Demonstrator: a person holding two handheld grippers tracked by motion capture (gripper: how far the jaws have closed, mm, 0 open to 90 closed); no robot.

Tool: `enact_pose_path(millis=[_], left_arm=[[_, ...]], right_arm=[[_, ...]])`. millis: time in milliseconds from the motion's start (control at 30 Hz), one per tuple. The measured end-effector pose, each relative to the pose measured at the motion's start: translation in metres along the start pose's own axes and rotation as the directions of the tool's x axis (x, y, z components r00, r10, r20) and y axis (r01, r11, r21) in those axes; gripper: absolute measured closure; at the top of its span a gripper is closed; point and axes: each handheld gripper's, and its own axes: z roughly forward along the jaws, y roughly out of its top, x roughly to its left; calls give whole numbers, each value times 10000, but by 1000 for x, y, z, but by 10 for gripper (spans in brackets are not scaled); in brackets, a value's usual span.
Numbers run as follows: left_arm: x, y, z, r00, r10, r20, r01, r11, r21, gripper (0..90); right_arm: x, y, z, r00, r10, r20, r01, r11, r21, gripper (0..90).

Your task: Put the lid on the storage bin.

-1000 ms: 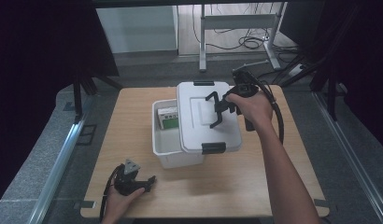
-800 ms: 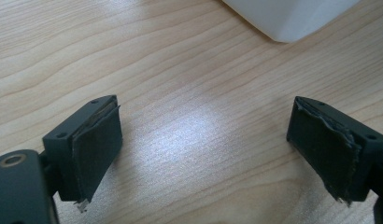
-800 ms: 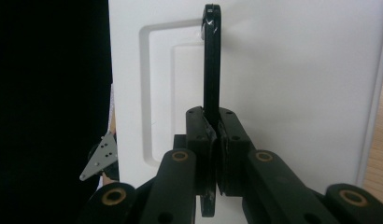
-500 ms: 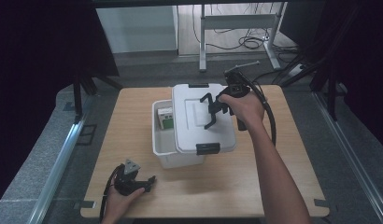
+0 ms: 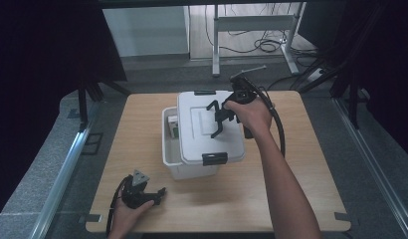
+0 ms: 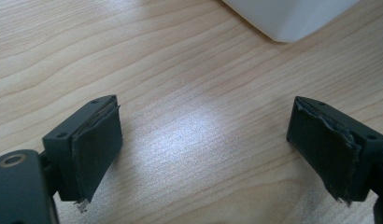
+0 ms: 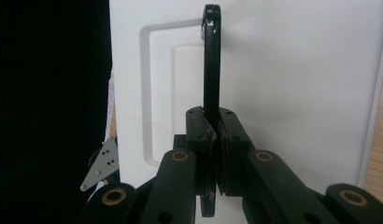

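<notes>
White plastic lid (image 5: 207, 127) sits skewed on the translucent white storage bin (image 5: 174, 162) mid-desk (image 5: 301, 174) — the bin's left strip is uncovered, with a green-and-white box (image 5: 173, 127) showing inside. Right gripper (image 5: 218, 117) is clamped tight on the lid's black handle (image 7: 210, 60), the handle standing on edge between the pads (image 7: 229, 144). Left gripper (image 6: 203, 144) rests low at the desk's near-left edge — jaws wide apart, nothing between them.
</notes>
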Motion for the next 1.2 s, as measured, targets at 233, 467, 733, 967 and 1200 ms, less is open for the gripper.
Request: enact_pose_path(millis=[233,467,733,967,1200], left_arm=[[0,0,0,10000,5,0,-5,10000,-1,102],[0,0,0,10000,7,-2,-7,10000,-1,102],[0,0,0,10000,9,-5,-9,10000,1,102],[0,0,0,10000,4,-5,-4,10000,0,102],[0,0,0,10000,2,-5,-2,10000,-2,102]], right_arm=[[11,3,9,9999,-125,5,125,9998,136,853],[18,6,20,9999,-91,58,89,9996,275,853],[27,9,28,9999,-104,99,101,9995,308,853],[31,13,38,9997,-22,226,12,9991,421,853],[35,16,51,9988,129,465,-152,9986,512,853]])
